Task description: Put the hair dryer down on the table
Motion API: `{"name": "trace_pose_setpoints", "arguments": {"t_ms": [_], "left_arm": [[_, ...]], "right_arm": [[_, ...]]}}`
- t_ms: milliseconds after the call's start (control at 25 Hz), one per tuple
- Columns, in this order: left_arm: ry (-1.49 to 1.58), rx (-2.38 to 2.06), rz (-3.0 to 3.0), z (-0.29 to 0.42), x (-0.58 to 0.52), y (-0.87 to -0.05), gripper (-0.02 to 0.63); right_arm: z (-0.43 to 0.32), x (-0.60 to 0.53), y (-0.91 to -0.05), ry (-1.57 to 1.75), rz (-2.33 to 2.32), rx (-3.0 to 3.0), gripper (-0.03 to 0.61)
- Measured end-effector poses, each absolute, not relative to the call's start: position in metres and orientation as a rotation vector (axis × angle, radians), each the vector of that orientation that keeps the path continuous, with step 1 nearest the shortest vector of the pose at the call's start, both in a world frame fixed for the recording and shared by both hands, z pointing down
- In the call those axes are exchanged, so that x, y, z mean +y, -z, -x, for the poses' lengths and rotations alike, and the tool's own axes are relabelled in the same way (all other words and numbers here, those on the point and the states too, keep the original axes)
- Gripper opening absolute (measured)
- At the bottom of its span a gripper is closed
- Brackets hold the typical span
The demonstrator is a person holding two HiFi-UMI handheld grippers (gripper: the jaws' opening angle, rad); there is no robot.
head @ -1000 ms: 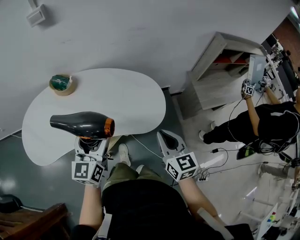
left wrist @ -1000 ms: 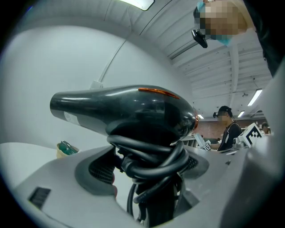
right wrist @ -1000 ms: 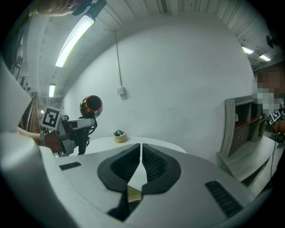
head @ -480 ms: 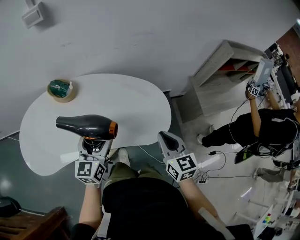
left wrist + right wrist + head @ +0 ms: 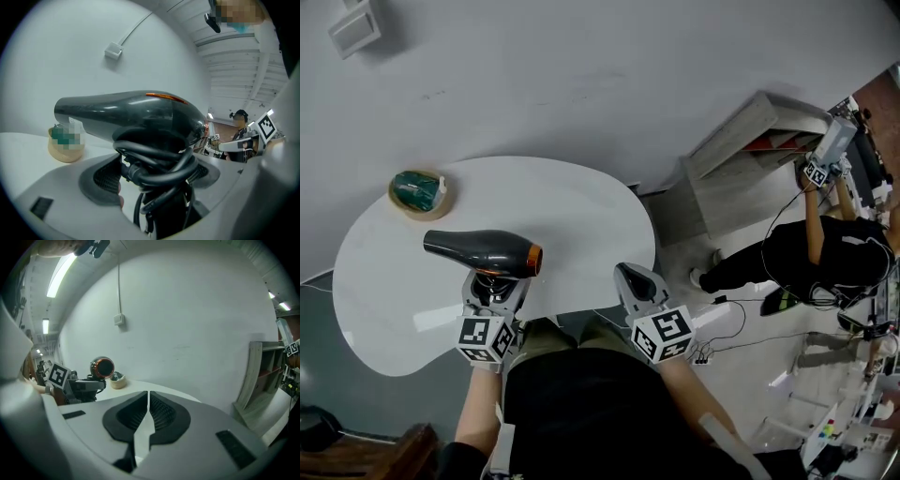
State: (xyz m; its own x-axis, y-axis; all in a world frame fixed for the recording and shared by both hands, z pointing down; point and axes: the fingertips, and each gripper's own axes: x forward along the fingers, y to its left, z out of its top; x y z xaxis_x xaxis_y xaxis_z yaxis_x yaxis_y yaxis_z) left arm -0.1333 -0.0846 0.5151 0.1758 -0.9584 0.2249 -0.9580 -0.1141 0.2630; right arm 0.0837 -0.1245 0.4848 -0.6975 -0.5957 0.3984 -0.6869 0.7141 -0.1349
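The hair dryer (image 5: 483, 253) hangs level above the near part of the white tabletop (image 5: 581, 211), the left tongs (image 5: 494, 281) clamped wide around its coiled cord (image 5: 154, 161), the right tongs (image 5: 635, 278) pressed together, empty, at the tabletop's edge.

hair dryer (image 5: 478, 251): glossy black, orange ring | table (image 5: 581, 216): white | bowl (image 5: 439, 202): tan, green inside

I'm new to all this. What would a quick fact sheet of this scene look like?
Held item: hair dryer, nozzle pointing left, cord wrapped round its handle
Left gripper: shut on that handle, above the table
Right gripper: fingers together, empty, near the table's edge
Also on table: small bowl, far left
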Motion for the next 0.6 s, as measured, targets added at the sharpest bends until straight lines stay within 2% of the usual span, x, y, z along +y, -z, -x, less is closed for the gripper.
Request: {"name": "trace_pose_setpoints", "arguments": {"t_ms": [600], "left_arm": [[-0.086,-1.686,-2.006,0.182,-0.131,-0.588,0.408]], "right_arm": [[-0.034,-0.147,-0.509,-0.419,-1.044,-2.504,0.026]]}}
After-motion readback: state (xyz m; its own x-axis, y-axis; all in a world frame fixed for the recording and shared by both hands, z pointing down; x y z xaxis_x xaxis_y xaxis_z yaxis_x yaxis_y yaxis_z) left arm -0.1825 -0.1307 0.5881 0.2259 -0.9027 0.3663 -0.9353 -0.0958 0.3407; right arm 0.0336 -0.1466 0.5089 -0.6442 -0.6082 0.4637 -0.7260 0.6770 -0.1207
